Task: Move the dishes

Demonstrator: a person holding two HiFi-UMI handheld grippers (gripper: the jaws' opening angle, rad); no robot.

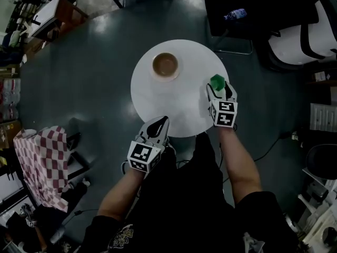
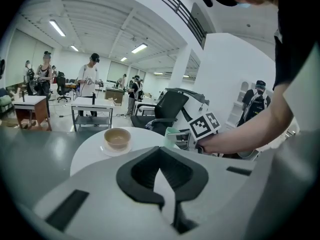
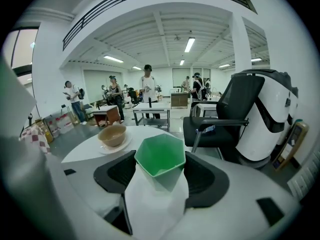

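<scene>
A brown bowl [image 1: 165,65] on a white saucer [image 1: 156,76] stands on the far half of a round white table [image 1: 158,107]. My right gripper [image 1: 218,91] is at the table's right edge, shut on a green hexagonal cup [image 1: 217,81]. In the right gripper view the cup [image 3: 160,154] sits upright between the black pads [image 3: 112,176], with the bowl [image 3: 113,134] beyond it to the left. My left gripper [image 1: 159,126] rests at the table's near edge, shut and holding nothing. The left gripper view shows the bowl [image 2: 117,138] ahead and the green cup [image 2: 171,135] to its right.
A black chair [image 1: 231,9] with a bottle [image 1: 234,13] on it stands behind the table, and a white-and-black chair [image 1: 300,33] at the far right. A red checked cloth [image 1: 45,159] lies at the left. People [image 3: 147,86] and work tables [image 3: 150,109] fill the room behind.
</scene>
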